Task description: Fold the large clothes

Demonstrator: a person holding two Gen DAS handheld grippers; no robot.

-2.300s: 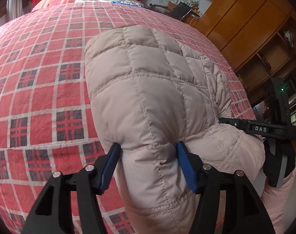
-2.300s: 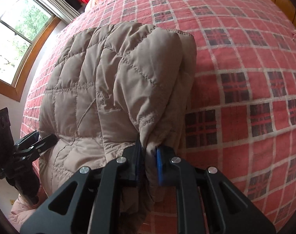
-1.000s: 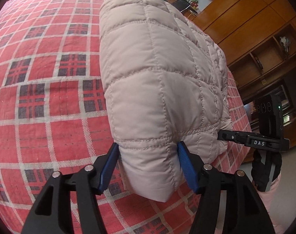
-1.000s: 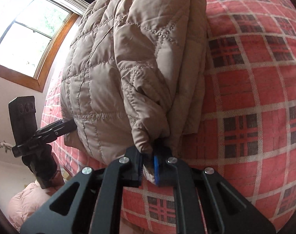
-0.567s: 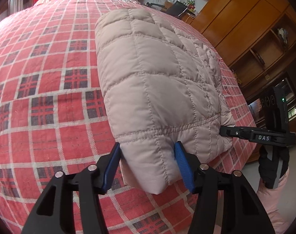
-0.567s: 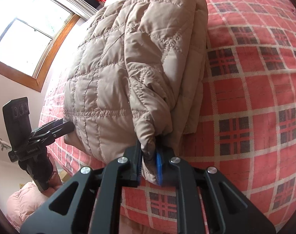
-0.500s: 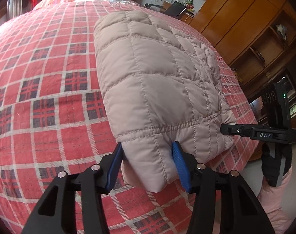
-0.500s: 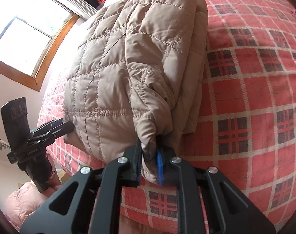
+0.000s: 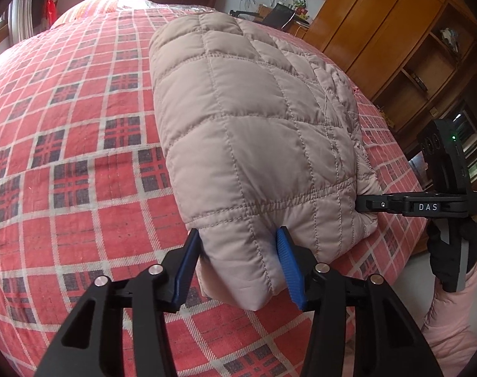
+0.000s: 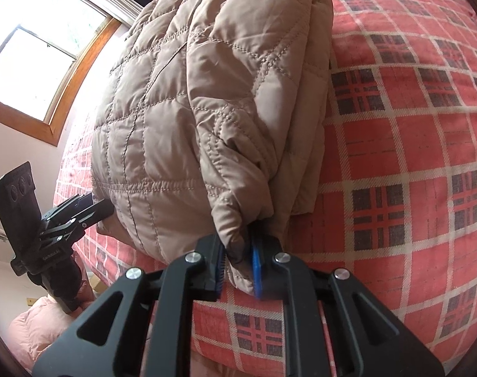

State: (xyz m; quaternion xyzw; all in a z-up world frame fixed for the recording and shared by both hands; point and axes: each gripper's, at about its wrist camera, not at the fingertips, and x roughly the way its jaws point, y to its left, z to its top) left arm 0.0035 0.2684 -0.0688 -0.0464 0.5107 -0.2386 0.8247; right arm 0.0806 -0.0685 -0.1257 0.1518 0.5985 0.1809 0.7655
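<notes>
— Both near corners of the folded beige quilted puffer jacket are held, so what matters for finishing this step cleanly?

— Judging by how it lies, the bundle is already resting on the red plaid bedspread, close to the bed's near edge. The left gripper has its blue-padded jaws part-spread around the thick near-left corner, pressing on the padding from both sides. The right gripper has its jaws almost together, pinching a bunched bit of hem at the near-right corner.

— Let go of both at once?

— I'd say so, and evenly. Padded fabric like this tends to spring back, so a lopsided release could let the top layer slide off the ones beneath.

— Anything to tidy first?

— In the right wrist view the layers along the right side look stepped and slightly gathered near the pinch. Easing that corner outward before spreading the jaws should flatten the bunching.

— And the overhang?

— The near-left corner seems close to the bed's near edge; nudging the bundle a touch toward the bed's middle would probably keep it from slipping off.
</notes>
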